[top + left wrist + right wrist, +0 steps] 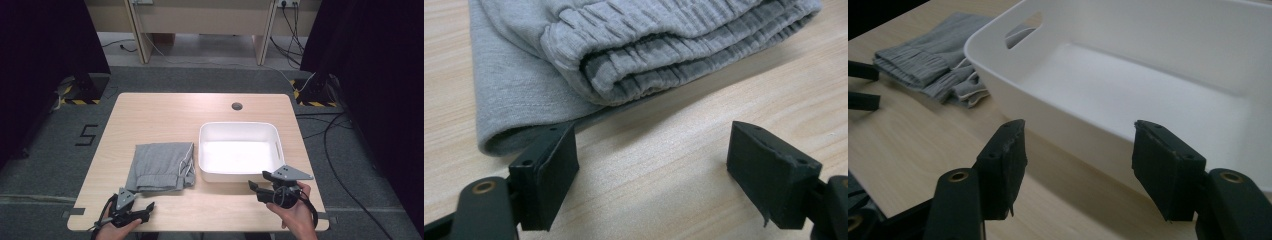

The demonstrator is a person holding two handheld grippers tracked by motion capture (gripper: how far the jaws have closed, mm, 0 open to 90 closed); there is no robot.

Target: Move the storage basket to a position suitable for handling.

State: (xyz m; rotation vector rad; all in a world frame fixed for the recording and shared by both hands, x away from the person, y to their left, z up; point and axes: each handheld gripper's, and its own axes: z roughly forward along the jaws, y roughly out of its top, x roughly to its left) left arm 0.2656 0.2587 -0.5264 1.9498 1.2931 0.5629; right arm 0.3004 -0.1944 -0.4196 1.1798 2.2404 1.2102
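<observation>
A folded grey garment (160, 166) with a ribbed waistband and white drawstring lies left of centre on the wooden table (165, 112). Beside it to the right stands an empty white plastic tub (239, 176) with handle slots. My left gripper (148, 212) rests at the front edge just below the garment, open; in its own view the jaws (651, 170) frame bare wood short of the waistband (634, 55). My right gripper (257, 181) hovers by the tub's front right corner, open and holding nothing (1075, 170), facing the tub's wall (1048, 115) with the garment (928, 65) beyond.
A round cable hole (237, 106) sits near the table's far edge. Bare wood stretches behind the garment and tub. Dark curtains flank the table, and cables (340, 165) run over the grey carpet on the right. The other gripper's black jaws (860, 85) show at the left of the right gripper view.
</observation>
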